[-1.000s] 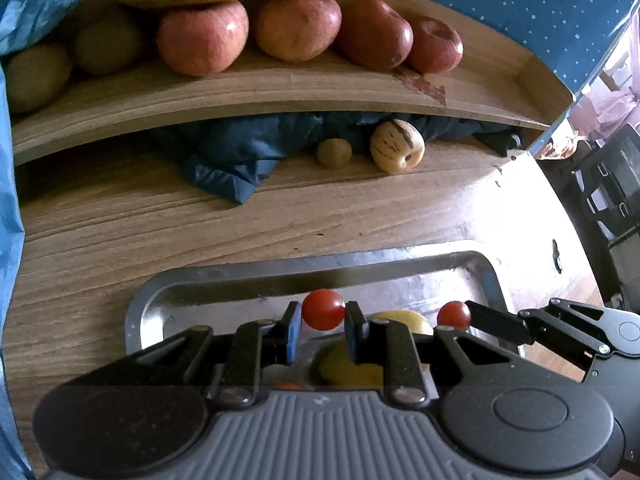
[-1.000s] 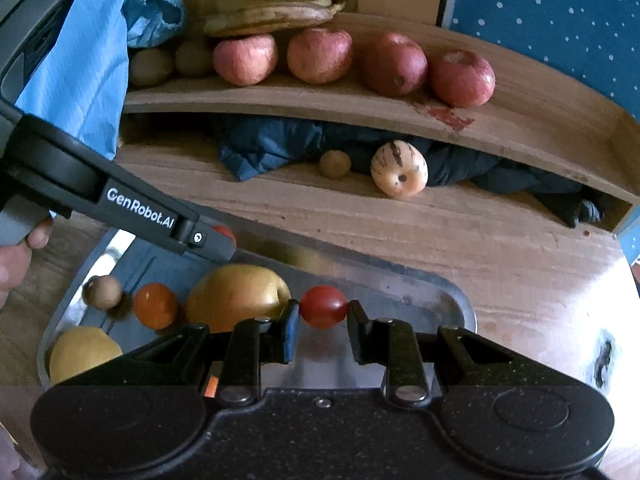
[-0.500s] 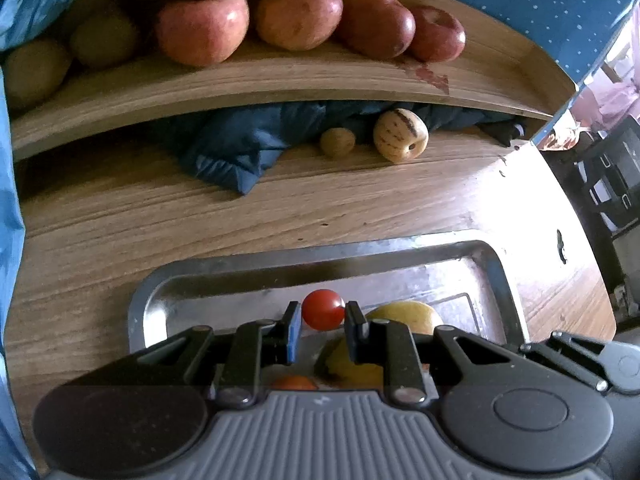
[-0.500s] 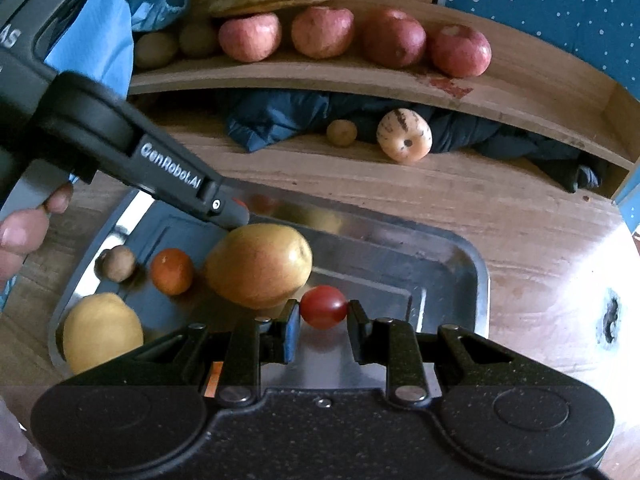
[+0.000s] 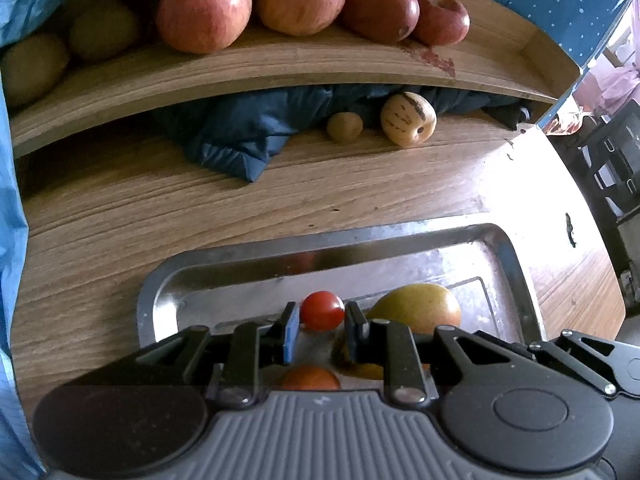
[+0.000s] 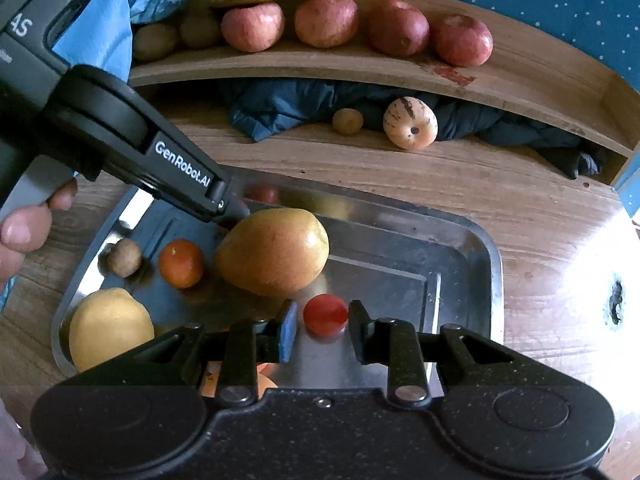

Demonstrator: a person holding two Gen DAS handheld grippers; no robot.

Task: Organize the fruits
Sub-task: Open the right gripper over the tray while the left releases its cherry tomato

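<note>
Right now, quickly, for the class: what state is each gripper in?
Left gripper: closed on a small round red cherry tomato.
Right gripper: jaws opening, with a second red cherry tomato between them.

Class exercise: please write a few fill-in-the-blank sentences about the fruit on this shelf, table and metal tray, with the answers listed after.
The wooden shelf carries a row of ____ red apples. The left tongs are shut on a cherry tomato coloured ____. The striped fruit lies on the table under the shelf, in front of a dark ____ cloth. The lemon sits in the metal ____.
Missing words: four; red; blue; tray.
</note>
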